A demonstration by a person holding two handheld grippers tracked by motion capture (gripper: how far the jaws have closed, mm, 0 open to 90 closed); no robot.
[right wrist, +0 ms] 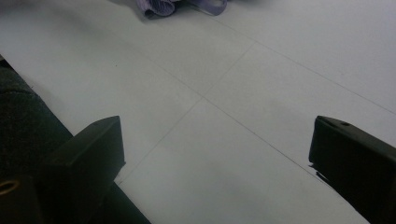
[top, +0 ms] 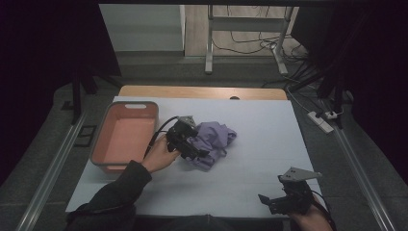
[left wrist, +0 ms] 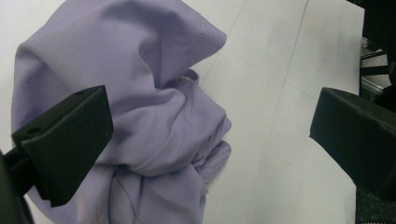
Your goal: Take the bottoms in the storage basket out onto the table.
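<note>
Left gripper (top: 198,150) hangs jaws-wide over our crumpled lilac cloth (top: 214,139) — light, limp, likely slippery; we'd pinch a raised fold. Right gripper (top: 270,202) waits, jaws spread.

Room dim overall; the white table sheet (top: 250,144) is the brightest surface, evenly lit from above; left and right margins fall into black; soft shadows; near jaws slightly blurred; no glare.
</note>
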